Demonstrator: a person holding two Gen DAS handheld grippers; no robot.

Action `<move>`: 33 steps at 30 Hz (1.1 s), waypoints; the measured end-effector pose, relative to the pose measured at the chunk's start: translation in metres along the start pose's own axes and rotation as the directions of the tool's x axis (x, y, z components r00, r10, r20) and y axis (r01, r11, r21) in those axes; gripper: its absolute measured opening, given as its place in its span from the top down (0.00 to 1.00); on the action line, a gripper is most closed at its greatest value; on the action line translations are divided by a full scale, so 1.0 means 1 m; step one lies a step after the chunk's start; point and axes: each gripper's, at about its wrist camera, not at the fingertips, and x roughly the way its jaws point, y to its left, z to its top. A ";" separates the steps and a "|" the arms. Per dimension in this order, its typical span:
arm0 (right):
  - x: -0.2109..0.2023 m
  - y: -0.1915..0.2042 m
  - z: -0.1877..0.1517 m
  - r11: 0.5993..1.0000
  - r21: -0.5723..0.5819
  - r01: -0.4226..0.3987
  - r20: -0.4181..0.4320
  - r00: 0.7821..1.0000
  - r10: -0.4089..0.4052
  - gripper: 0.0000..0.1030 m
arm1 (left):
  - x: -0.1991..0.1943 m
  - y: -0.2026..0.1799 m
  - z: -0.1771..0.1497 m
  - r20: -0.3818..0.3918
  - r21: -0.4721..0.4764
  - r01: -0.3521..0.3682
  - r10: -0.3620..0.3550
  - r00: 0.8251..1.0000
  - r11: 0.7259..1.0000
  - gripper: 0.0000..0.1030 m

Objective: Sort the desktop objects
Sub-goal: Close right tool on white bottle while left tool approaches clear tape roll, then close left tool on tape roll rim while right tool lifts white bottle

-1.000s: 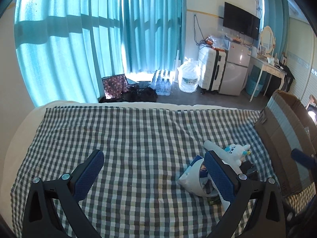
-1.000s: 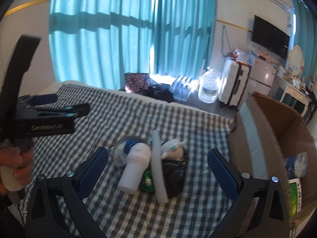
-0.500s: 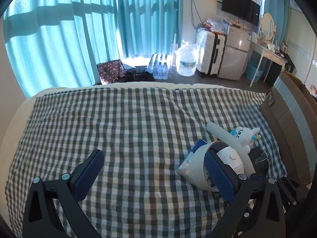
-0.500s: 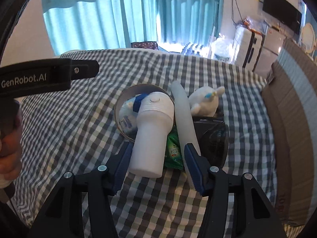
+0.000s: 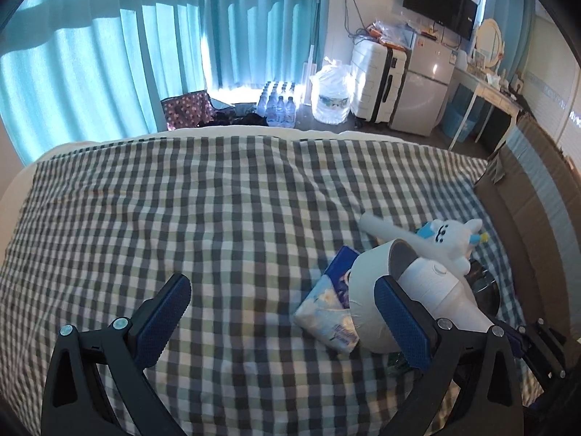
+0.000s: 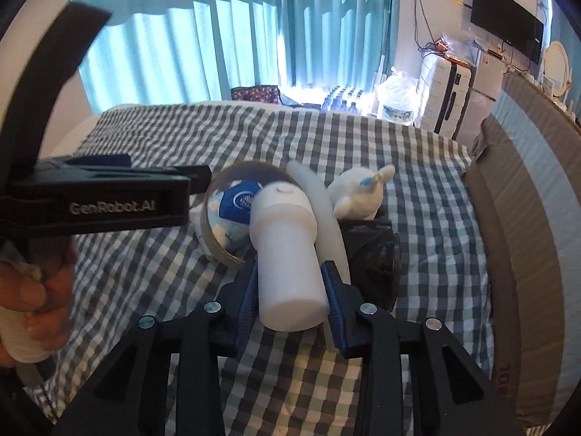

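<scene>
Right gripper (image 6: 290, 290) closing around white bottle (image 6: 287, 254) on checked bedspread (image 6: 417, 189); left gripper (image 5: 287, 312) wide apart.

— What colour is my bottle (image 6: 287, 254)?
— White, plain. The plush (image 6: 357, 196) beside it is white too, with a blue and yellow tip.
— And the bed (image 5: 218, 218) under me?
— Grey-and-white check, faint green squares in it. Your fingers (image 6: 336, 290) have blue pads on black.
— The box (image 6: 523, 236)?
— Brown card, pale tape stripe. Curtains (image 5: 109, 54) are teal.
</scene>
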 end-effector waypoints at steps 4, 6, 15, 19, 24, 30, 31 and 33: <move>-0.015 -0.004 0.007 1.000 0.000 -0.012 0.012 1.000 0.012 0.68 | 0.008 -0.012 0.005 -0.010 0.003 -0.007 0.007 1.000 1.000 0.00; -0.022 -0.008 0.007 1.000 0.013 -0.019 0.024 1.000 0.018 0.68 | 0.010 -0.016 0.007 -0.013 -0.012 0.008 -0.008 1.000 1.000 0.00; -0.045 -0.024 0.021 0.998 0.059 -0.019 0.094 0.995 0.013 0.69 | 0.006 -0.041 0.003 0.006 0.036 0.057 -0.057 0.998 0.998 0.00; -0.053 -0.029 0.024 0.998 0.063 0.011 0.119 0.993 -0.018 0.69 | 0.033 -0.059 -0.011 -0.085 0.081 0.082 -0.075 0.994 0.993 0.00; -0.060 -0.031 0.027 0.997 0.062 0.051 0.130 0.990 -0.059 0.69 | 0.052 -0.060 -0.016 -0.149 0.062 0.027 -0.018 0.989 0.998 0.39; -0.057 -0.041 0.028 0.995 0.084 0.053 0.124 0.990 -0.063 0.69 | 0.037 -0.055 -0.014 -0.113 0.050 0.025 -0.020 0.993 0.998 0.68; -0.057 -0.043 0.028 0.995 0.086 0.051 0.124 0.990 -0.062 0.69 | 0.032 -0.055 -0.013 -0.099 0.056 0.021 -0.015 0.995 0.998 0.74; -0.058 -0.043 0.029 0.995 0.084 0.053 0.122 0.990 -0.063 0.69 | 0.026 -0.057 -0.008 -0.084 0.062 0.027 -0.022 0.996 0.998 0.79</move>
